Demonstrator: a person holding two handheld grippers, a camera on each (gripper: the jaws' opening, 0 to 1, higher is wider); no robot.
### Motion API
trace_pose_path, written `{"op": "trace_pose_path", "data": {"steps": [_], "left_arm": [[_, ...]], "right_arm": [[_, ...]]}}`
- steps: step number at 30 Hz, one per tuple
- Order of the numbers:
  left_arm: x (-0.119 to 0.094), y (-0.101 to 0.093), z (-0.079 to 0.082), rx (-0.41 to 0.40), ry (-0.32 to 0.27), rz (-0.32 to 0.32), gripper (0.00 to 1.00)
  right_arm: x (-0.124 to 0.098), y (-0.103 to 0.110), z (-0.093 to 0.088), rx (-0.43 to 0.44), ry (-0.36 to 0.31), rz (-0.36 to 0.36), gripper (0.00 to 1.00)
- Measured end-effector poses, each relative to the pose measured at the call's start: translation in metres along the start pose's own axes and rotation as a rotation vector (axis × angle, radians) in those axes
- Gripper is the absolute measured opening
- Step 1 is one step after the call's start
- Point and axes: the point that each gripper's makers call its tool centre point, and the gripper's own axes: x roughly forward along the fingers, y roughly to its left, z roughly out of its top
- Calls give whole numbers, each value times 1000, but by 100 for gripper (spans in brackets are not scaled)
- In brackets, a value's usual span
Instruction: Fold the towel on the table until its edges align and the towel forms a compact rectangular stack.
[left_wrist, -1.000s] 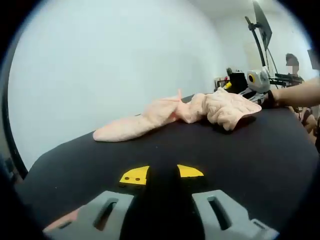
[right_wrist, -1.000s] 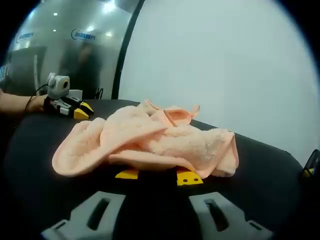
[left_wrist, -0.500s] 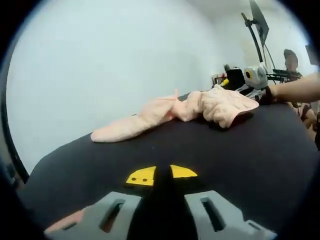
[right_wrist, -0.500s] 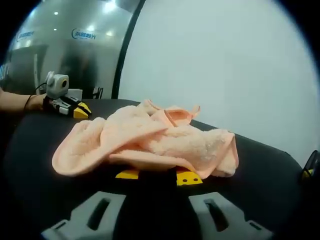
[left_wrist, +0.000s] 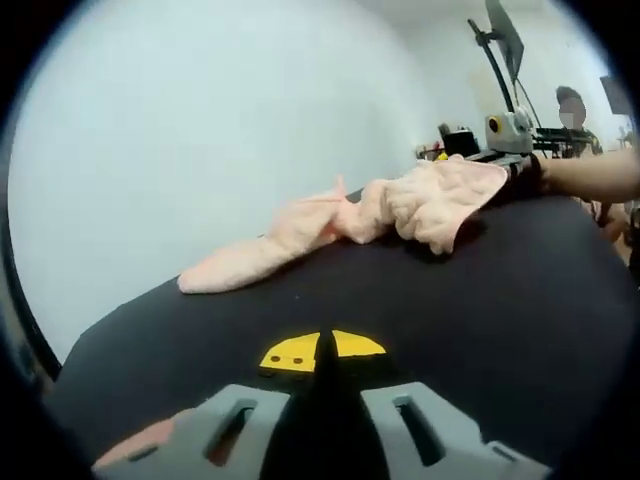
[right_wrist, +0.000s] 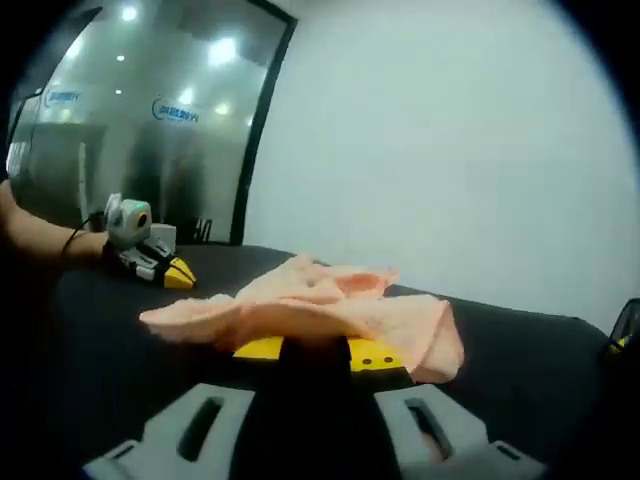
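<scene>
Towel lies crumpled on the black desk, long axis running from a thin tail ahead-left of the left tongs across to a bunched end at the right tongs. Left tongs: tips together, nothing between them, well short of the tail, resting low over bare desk.

Right tongs: towel drapes right over the yellow tips, so prob. pinching that near edge, but can't tell for sure, cloth hides the gap. Right side is far nearer; left must reach fwd-left for the tail. Left tongs show well beyond the towel.
</scene>
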Motion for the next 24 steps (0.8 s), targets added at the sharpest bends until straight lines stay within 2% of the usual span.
{"op": "trace_pose_path", "data": {"steps": [1,2,3,4,5,6,7,8,9,10,12,13,14,16,17,19,20,22,23,24], "left_arm": [[0,2,1,6,2,-3,7],[-1,4,2,-1,2,-5,9],[1,9,2,-29,-2,-6,14],[2,12,3,-58,-4,-16,18],[1,8,8,-83,-12,-35,21],[3,6,12,-98,-11,-62,22],[5,0,17,-92,-2,-88,23],[10,3,20,-91,18,-96,23],[14,4,28,-73,29,-99,25],[21,11,37,-47,29,-86,25],[33,18,57,-23,37,-71,23],[34,32,60,-17,25,-70,23],[44,43,78,-3,-12,-80,23],[59,59,96,37,-20,-76,24],[77,82,98,79,-18,-74,24],[97,110,108,108,-39,-45,24],[106,121,109,97,-35,-43,24],[123,145,103,53,-2,-12,23],[131,158,102,39,5,43,22],[141,172,96,37,23,87,21]], "right_arm": [[-4,-11,6,43,-31,-41,19],[-8,-31,9,68,-62,-107,19],[-14,-53,5,68,-58,-199,19],[-19,-71,-4,94,-20,-257,19],[-24,-85,-4,155,-37,-299,19],[-29,-95,-5,179,-56,-347,19],[-35,-108,-11,176,-35,-408,18],[-42,-116,-17,134,1,-465,19],[-47,-123,-20,135,14,-495,19],[-47,-128,-15,187,-35,-501,19],[-53,-134,-10,154,-47,-539,19],[-53,-134,-11,153,-45,-541,19],[-54,-140,-11,158,-49,-544,19],[-54,-138,-9,165,-62,-548,19],[-56,-142,-10,156,-57,-572,19],[-67,-155,-15,137,-30,-651,19],[-74,-160,-16,163,-36,-683,19],[-98,-180,-25,181,-14,-811,19],[-106,-187,-30,185,6,-852,19],[-110,-192,-32,224,-10,-864,19]]}}
